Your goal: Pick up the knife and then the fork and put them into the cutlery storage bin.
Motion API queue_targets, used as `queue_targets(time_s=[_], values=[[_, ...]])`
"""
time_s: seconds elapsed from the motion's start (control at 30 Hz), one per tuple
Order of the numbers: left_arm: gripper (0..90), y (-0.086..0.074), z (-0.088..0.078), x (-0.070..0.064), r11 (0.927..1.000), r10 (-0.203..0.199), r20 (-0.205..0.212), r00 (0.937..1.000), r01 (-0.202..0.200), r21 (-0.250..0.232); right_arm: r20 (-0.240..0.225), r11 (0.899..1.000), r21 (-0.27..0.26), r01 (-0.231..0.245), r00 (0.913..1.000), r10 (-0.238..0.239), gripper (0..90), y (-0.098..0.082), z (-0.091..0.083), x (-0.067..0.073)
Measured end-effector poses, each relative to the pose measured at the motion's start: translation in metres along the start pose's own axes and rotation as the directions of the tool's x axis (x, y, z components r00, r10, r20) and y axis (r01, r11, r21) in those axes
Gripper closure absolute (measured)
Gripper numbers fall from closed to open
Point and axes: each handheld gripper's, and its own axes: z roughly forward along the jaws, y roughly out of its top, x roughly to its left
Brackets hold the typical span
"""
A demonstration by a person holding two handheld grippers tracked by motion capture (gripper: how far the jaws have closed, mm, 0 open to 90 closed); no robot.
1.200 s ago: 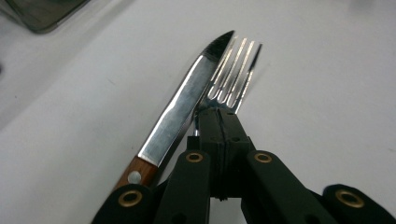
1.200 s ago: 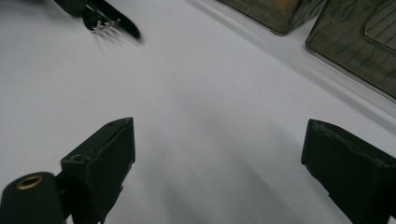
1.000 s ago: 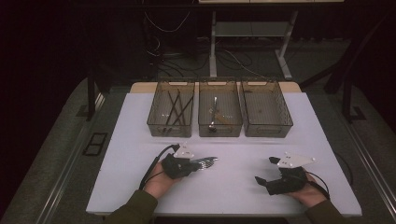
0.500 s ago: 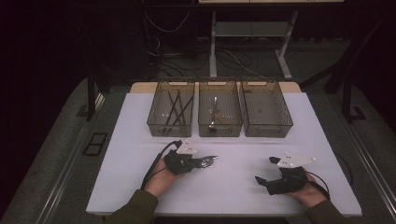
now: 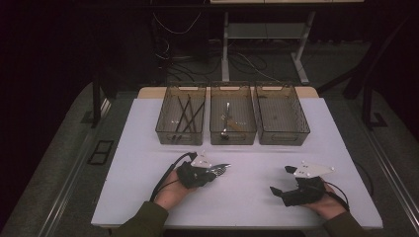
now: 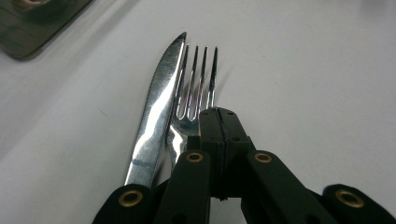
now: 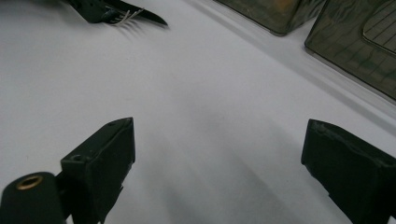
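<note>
A steel fork point(image 6: 196, 88) and a table knife point(image 6: 156, 112) lie side by side and stick out from my left gripper point(image 6: 218, 114), whose jaws are shut together over the handles. In the high view that gripper point(image 5: 210, 173) sits at the front left of the white table point(image 5: 257, 158), cutlery tips point(image 5: 221, 169) pointing right. The right gripper view has the same cutlery point(image 7: 135, 17) just above the table, casting a shadow. My right gripper point(image 5: 281, 179) rests at the front right, jaws wide open point(image 7: 219, 154) with bare table between them.
Three clear bins stand in a row at the back of the table. The left bin point(image 5: 163, 129) holds dark sticks, the middle bin point(image 5: 215, 132) some cutlery, and the right bin point(image 5: 300, 127) looks nearly bare. Cables trail from both grippers.
</note>
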Motion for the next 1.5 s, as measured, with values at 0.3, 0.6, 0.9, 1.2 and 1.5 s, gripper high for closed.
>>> queue_targets(time_s=[0.3, 0.6, 0.9, 1.2, 1.5], values=[[89.1, 0.002, 0.003, 0.012, 0.9995, -0.028, -0.044, 0.9986, 0.028, -0.015, -0.002, 1.000, 0.002, 0.005, 1.0000, -0.005, 10.0, 0.000, 0.001, 0.000], [88.2, 0.002, -0.010, 0.015, 0.9952, -0.074, -0.022, 0.9970, 0.072, -0.067, -0.003, 1.000, -0.002, 0.007, 1.0000, -0.007, 10.0, 0.000, 0.000, 0.000], [62.8, -0.008, -0.048, 0.019, 0.9871, -0.139, -0.026, 0.9900, 0.136, -0.084, -0.004, 1.000, 0.002, 0.008, 1.0000, -0.008, 10.0, 0.000, -0.001, 0.000], [62.0, -0.038, -0.064, 0.033, 0.9761, -0.212, -0.093, 0.9729, 0.206, -0.069, -0.003, 1.000, -0.003, 0.005, 1.0000, -0.005, 10.0, 0.000, -0.001, 0.000], [67.7, -0.038, -0.052, 0.032, 0.9780, -0.207, -0.093, 0.9740, 0.203, -0.048, -0.003, 1.000, 0.000, 0.011, 0.9999, -0.011, 10.0, 0.000, 0.000, 0.000]])
